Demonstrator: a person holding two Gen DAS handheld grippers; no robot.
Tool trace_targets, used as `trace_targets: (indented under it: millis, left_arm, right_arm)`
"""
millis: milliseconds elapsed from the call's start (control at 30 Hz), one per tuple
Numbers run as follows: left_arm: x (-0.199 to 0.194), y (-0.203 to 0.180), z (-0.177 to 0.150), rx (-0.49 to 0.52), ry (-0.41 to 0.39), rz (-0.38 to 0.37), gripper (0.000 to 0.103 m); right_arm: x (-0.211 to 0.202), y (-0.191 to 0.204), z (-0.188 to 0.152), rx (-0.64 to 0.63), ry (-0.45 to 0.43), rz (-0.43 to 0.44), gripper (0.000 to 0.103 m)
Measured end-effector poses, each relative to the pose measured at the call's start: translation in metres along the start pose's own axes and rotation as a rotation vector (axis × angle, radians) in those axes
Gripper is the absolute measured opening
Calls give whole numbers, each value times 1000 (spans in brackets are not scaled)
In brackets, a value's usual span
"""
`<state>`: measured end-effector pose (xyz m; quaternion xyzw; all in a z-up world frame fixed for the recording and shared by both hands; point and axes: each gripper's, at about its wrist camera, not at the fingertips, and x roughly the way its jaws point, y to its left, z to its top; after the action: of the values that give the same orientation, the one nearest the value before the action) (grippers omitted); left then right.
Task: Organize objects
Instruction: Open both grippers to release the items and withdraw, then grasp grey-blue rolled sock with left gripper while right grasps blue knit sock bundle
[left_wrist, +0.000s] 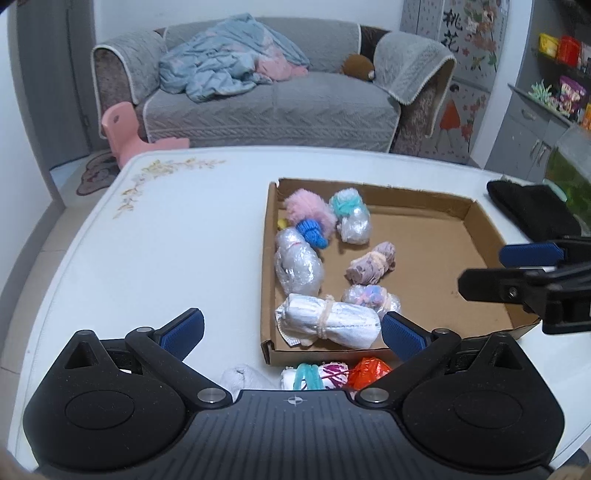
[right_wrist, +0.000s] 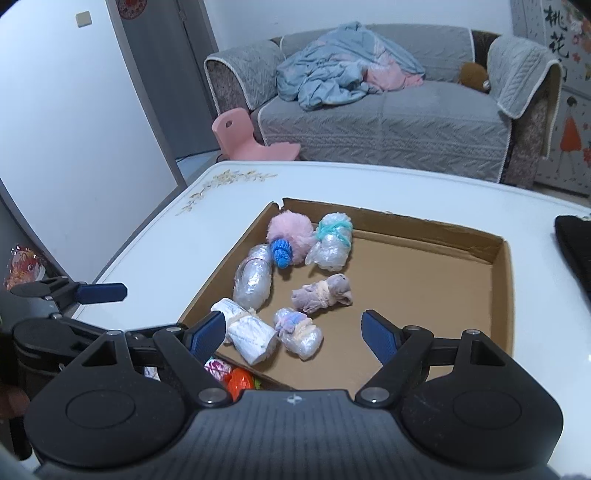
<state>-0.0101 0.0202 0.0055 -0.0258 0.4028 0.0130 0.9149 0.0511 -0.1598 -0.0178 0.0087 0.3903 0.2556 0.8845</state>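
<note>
A shallow cardboard tray (left_wrist: 424, 201) (right_wrist: 504, 291) lies on the white table and holds several wrapped bundles. Among them are a pink pompom with a blue knit cap (left_wrist: 306, 212), a mauve cloth roll (left_wrist: 371, 264) (right_wrist: 321, 293) and a white cloth roll (left_wrist: 328, 325) (right_wrist: 251, 332) at the near edge. My left gripper (left_wrist: 293, 330) hovers open over that near edge, nothing gripped. My right gripper (right_wrist: 293, 330) is open above the tray's front, its jaws empty. Outside the tray, an orange bundle (left_wrist: 369, 371) (right_wrist: 240, 382) and a white-pink bundle (left_wrist: 317, 374) lie below the grippers.
A black cloth (left_wrist: 532, 206) (right_wrist: 574, 251) lies on the table to the right of the tray. Bare tabletop (left_wrist: 166, 240) stretches left of the tray. Beyond the far table edge stand a grey sofa (left_wrist: 266, 107) and a pink chair (left_wrist: 122, 129).
</note>
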Motion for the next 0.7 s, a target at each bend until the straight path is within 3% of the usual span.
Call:
trace_targets:
  millis: [100, 367, 700]
  left_arm:
    - [-14, 2, -1, -13, -36, 7, 103]
    - [-42, 10, -19, -46, -128, 17, 103]
    - [-41, 25, -101, -100, -222, 51, 103]
  right_arm:
    - [-15, 4, -5, -21, -42, -21, 86]
    - [-52, 2, -37, -11, -121, -56, 91]
    - [-57, 8, -140, 46, -188, -42, 94]
